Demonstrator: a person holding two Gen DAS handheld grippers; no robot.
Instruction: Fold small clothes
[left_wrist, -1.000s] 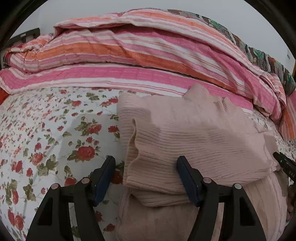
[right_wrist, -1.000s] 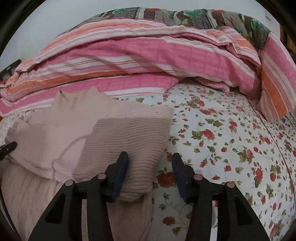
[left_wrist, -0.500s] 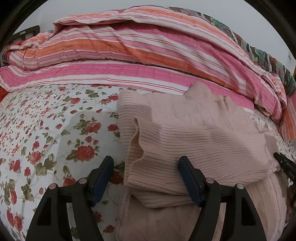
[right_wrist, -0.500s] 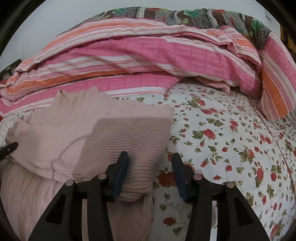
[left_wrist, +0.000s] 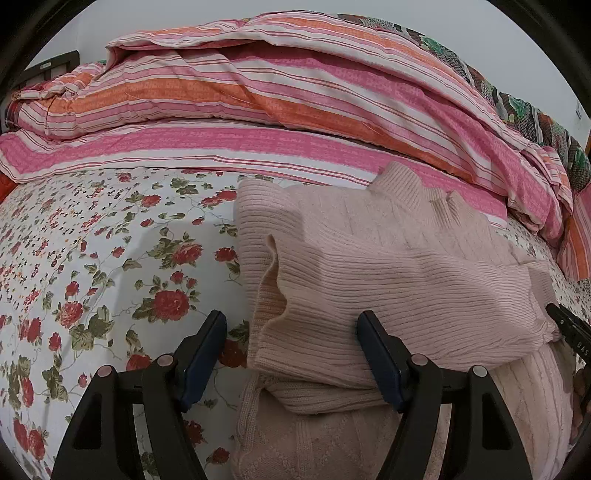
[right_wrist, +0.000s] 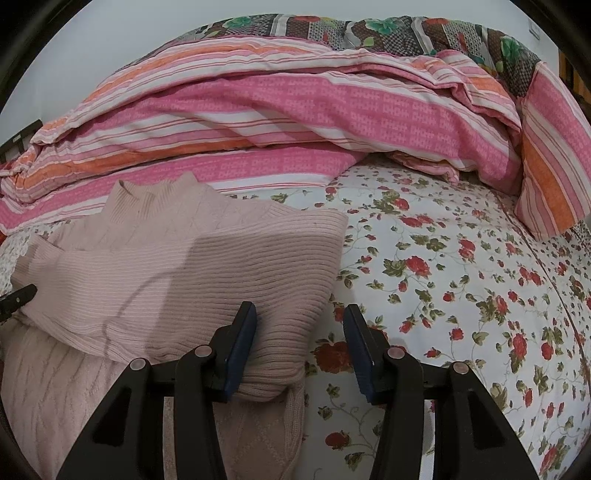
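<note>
On the floral bedsheet (left_wrist: 92, 266), folded pink sweater (left_wrist: 388, 266), collar toward the striped quilt (left_wrist: 258, 110), both tongs spread.

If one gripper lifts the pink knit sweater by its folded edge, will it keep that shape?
Probably not. The pink sweater is soft ribbed knit, rippling at its hem and sagging over the layer beneath, so it would likely droop and unfold. It looks thick, so moderately weighty. The ribbing should grip the left gripper pads rather than slip.
</note>
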